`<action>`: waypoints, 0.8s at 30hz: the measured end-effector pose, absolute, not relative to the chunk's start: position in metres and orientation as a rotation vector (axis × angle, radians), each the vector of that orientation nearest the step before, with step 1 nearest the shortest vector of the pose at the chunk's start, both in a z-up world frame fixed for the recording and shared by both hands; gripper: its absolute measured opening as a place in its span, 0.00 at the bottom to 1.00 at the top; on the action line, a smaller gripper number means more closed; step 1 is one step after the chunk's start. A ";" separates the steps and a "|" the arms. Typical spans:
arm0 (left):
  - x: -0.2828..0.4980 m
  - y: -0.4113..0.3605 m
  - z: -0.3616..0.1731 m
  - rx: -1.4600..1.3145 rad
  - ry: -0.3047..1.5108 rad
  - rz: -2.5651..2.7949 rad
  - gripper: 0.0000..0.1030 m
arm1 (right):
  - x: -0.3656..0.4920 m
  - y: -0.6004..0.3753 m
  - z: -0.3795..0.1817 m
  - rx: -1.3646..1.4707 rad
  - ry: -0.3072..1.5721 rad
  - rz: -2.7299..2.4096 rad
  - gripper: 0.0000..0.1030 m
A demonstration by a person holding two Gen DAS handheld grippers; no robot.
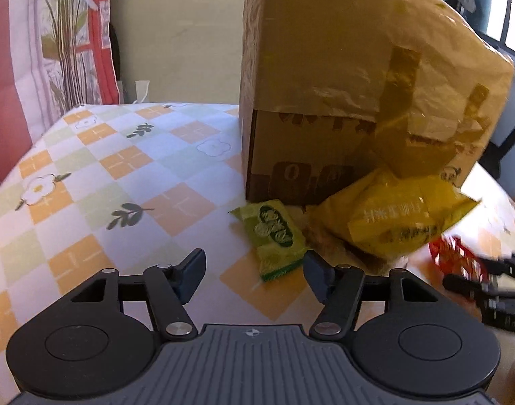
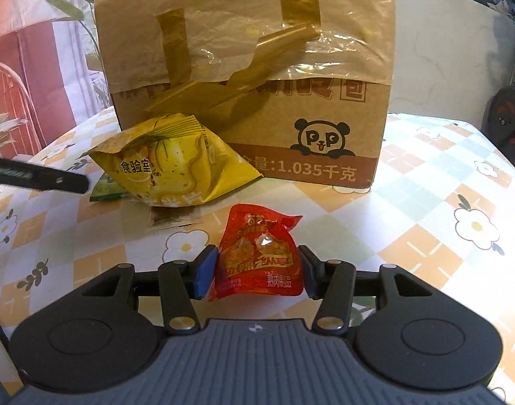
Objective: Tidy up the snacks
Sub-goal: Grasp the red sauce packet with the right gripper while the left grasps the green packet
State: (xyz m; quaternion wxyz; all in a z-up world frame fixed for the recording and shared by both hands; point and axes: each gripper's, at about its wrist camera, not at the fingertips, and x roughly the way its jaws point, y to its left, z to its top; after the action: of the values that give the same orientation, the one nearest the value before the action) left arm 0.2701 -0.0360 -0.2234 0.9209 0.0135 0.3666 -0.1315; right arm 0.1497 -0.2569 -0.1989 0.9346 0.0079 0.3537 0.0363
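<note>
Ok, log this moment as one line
right gripper: shut on red snack packet | left gripper: open, near green packet | yellow bag: against cardboard box

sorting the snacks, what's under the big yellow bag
A small green packet pokes out at its left, and a pale wrapper shows in front. The yellow bag covers the rest of both.

The right gripper's [image 2: 257, 271] fingers [image 2: 203, 271] clamp a red snack packet [image 2: 259, 256].
</note>
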 end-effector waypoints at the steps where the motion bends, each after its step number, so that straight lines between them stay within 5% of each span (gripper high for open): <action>1: 0.274 -0.037 -0.224 0.016 0.750 -0.268 0.64 | 0.150 -0.258 -0.199 0.020 0.724 0.078 0.51; 24: 0.293 -0.049 -0.241 0.001 0.758 -0.267 0.64 | 0.147 -0.261 -0.199 0.056 0.713 0.111 0.52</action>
State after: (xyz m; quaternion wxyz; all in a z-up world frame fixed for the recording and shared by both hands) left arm 0.2929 -0.0485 -0.2408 0.9204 0.0006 0.3687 -0.1300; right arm 0.1473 -0.2613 -0.1986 0.9352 0.0273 0.3489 0.0542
